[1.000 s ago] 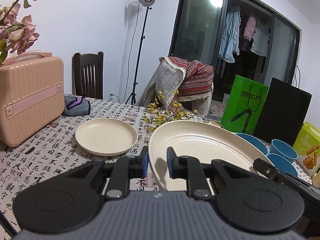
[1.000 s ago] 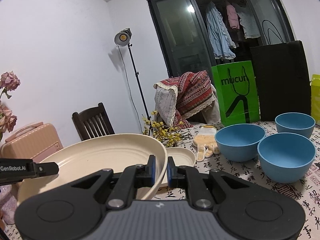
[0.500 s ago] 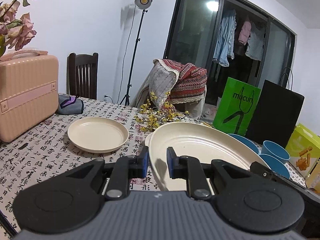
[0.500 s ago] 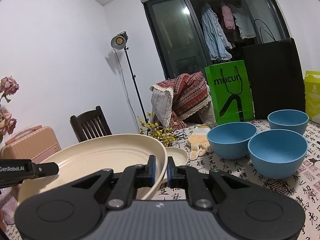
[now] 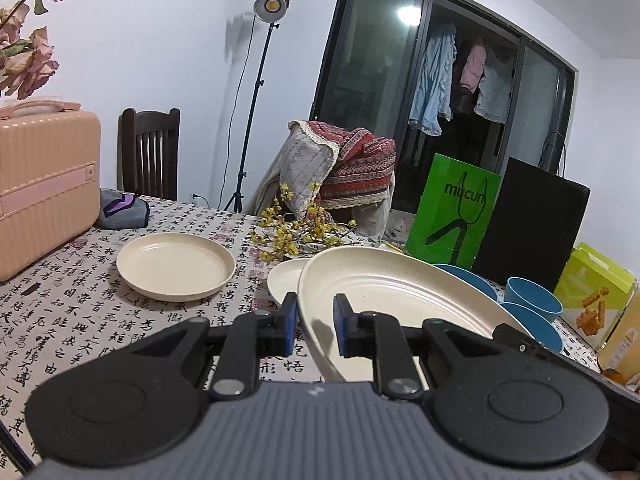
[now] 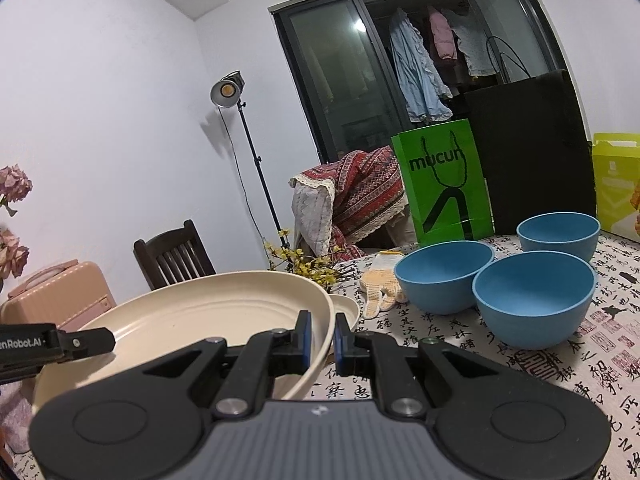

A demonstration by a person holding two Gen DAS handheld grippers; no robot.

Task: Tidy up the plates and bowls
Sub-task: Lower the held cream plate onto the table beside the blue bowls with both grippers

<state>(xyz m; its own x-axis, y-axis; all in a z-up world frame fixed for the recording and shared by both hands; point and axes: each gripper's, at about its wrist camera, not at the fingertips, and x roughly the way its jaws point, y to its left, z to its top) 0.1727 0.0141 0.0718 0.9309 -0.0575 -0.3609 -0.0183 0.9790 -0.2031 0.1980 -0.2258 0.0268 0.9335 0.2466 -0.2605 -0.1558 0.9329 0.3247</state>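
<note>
A large cream plate [image 5: 400,292] hangs tilted just above the table, held by both grippers. My left gripper [image 5: 315,322] is shut on its left rim, and my right gripper [image 6: 322,338] is shut on the right rim of the same large plate [image 6: 208,320]. A small cream plate [image 5: 285,280] lies partly hidden under its far edge, and shows too as the small plate [image 6: 347,307] in the right wrist view. Another cream plate [image 5: 176,266] sits alone to the left. Three blue bowls [image 6: 444,276] [image 6: 532,292] [image 6: 558,234] stand to the right.
A pink case [image 5: 44,196] stands at the table's left edge beside a grey pouch [image 5: 122,210]. Yellow flower sprigs [image 5: 296,232] and a glove [image 6: 380,292] lie behind the plates. A green bag [image 6: 444,184], a black panel [image 6: 532,152] and yellow boxes [image 5: 596,296] line the far side.
Both grippers have carried the large plate a little to the right and slightly lower. In the left wrist view the small plate beneath its far edge has come into sight.
</note>
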